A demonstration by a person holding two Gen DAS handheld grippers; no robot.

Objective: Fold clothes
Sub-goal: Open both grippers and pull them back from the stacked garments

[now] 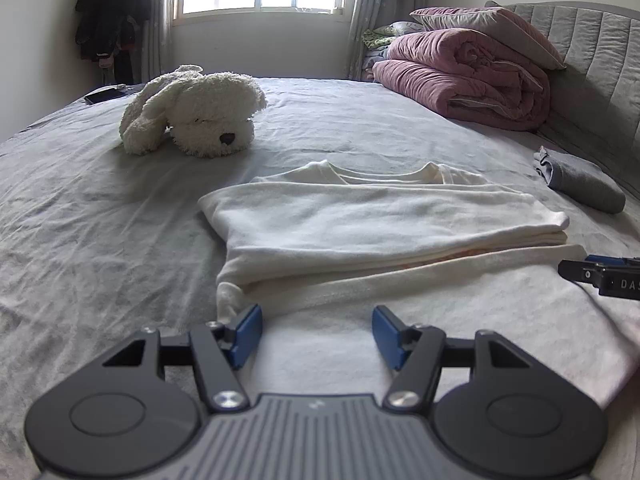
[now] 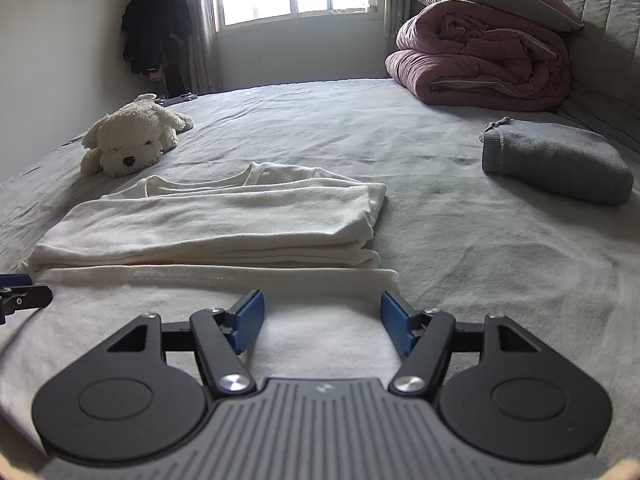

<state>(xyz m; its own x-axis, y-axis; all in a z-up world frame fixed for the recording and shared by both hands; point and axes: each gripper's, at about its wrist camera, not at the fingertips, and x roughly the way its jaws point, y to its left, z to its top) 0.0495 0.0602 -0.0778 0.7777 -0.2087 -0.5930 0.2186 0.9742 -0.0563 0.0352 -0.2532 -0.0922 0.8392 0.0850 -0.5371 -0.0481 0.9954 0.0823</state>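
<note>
A cream, soft-knit shirt (image 1: 360, 224) lies partly folded on a wrinkled grey bedsheet (image 1: 100, 220), its upper layers stacked in a flat rectangle just beyond the fingertips of both grippers. Its lower, unfolded hem spreads toward the cameras, under and between the fingers.

The left gripper (image 1: 317, 330) has matte black arms and blue, ridged pads; its jaws stand well apart, holding nothing, with the cloth lying loose between them. The right gripper (image 2: 322, 318) looks the same: jaws wide apart, empty, hovering over the hem near the shirt's right edge.

Beyond the left fingers and to their left rests a fluffy white plush dog (image 1: 192, 112). To the right of the right fingers sits a folded grey knit garment (image 2: 556, 162). Far ahead, a puffy, quilted pink duvet (image 2: 480, 64) is rolled against a padded grey headboard (image 1: 592, 60).
</note>
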